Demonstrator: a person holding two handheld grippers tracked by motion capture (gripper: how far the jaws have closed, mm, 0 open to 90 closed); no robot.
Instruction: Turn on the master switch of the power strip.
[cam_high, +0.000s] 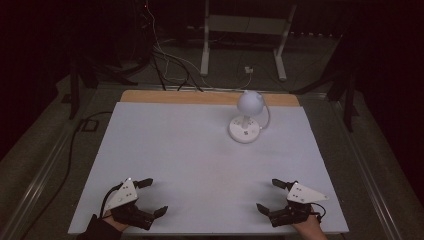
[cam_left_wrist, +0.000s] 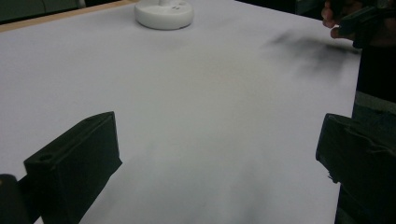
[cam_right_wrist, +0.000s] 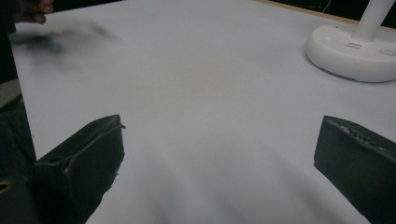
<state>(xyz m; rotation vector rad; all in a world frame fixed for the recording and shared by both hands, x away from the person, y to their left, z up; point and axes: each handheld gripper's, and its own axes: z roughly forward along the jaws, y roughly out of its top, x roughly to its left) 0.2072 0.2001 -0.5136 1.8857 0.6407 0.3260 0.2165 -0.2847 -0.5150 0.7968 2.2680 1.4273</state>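
Observation:
A small white desk lamp (cam_high: 246, 118) with a round base and a globe head stands at the back right of the white table top (cam_high: 190, 150). Its base (cam_left_wrist: 164, 13) lies far ahead in the left gripper view, and its base (cam_right_wrist: 354, 51) sits at the upper right of the right gripper view. My left gripper (cam_high: 153, 197) rests at the front left, open, jaws wide apart with nothing between them. At the front right my right gripper (cam_high: 270, 196) is open too and holds nothing.
The white sheet covers a wooden table whose bare strip (cam_high: 210, 96) runs along the far edge. Cables (cam_high: 170, 65) and a white metal stand (cam_high: 242, 37) lie on the dark floor behind. A black cable (cam_high: 70, 150) trails past the left side.

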